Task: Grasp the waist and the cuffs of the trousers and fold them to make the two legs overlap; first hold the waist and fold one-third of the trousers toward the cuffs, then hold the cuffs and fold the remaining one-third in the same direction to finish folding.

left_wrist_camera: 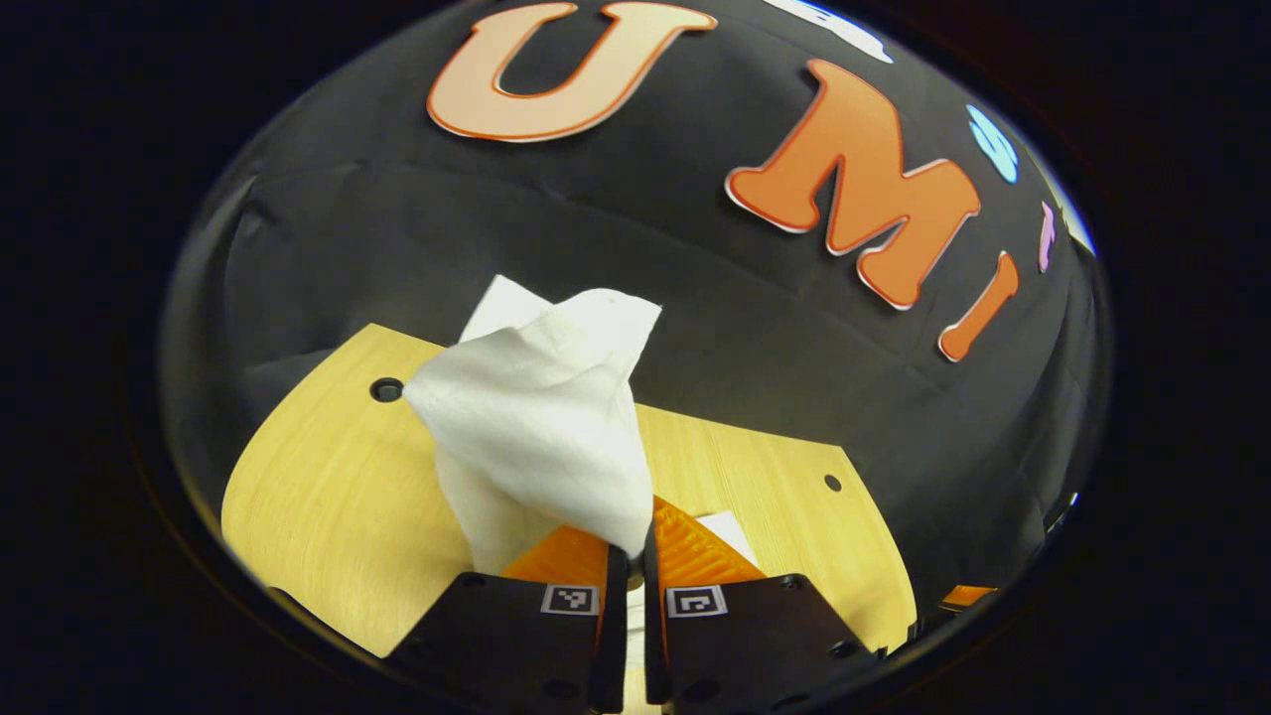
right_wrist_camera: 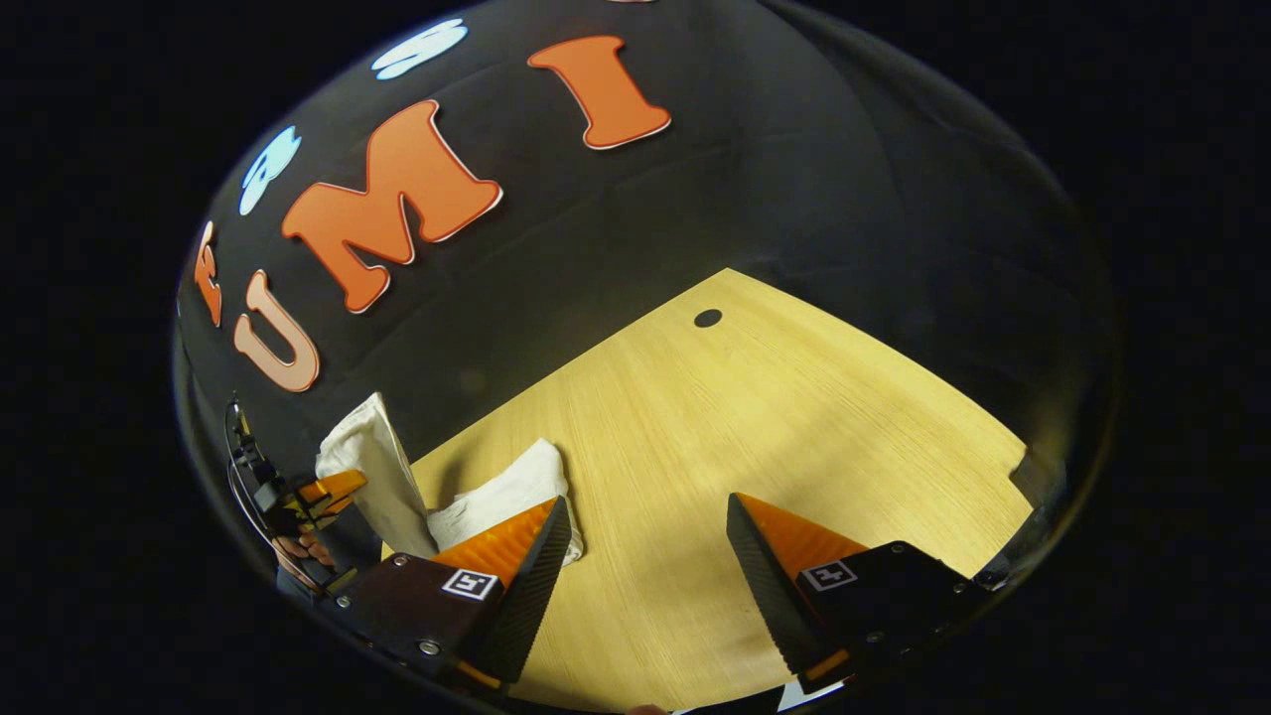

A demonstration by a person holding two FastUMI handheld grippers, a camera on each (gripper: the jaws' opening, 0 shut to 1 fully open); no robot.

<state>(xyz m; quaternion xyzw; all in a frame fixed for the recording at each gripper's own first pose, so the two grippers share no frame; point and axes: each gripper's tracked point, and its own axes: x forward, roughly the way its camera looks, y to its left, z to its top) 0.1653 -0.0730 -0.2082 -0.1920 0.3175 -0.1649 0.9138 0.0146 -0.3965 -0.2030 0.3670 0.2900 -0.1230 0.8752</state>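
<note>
White trousers [left_wrist_camera: 536,437] hang pinched in the left gripper [left_wrist_camera: 628,556], lifted off the wooden table [left_wrist_camera: 328,497] for folding; the right gripper [right_wrist_camera: 645,556] gapes wide, holding nothing.

You will find no word, number or brand you can read on anything here. The nearest thing to a sign is the small square black-and-white coded marker on each finger mount. In the left gripper view, your left tongs [left_wrist_camera: 628,556] carry one marker [left_wrist_camera: 570,599] on one side and a second marker [left_wrist_camera: 695,601] on the other. In the right gripper view, your right tongs [right_wrist_camera: 645,536] carry a marker [right_wrist_camera: 469,584] and another marker [right_wrist_camera: 829,574]. These are block patterns, not letters. The trousers [left_wrist_camera: 541,437] show you plain cloth, and the desk [right_wrist_camera: 794,417] shows bare wood grain.
</note>
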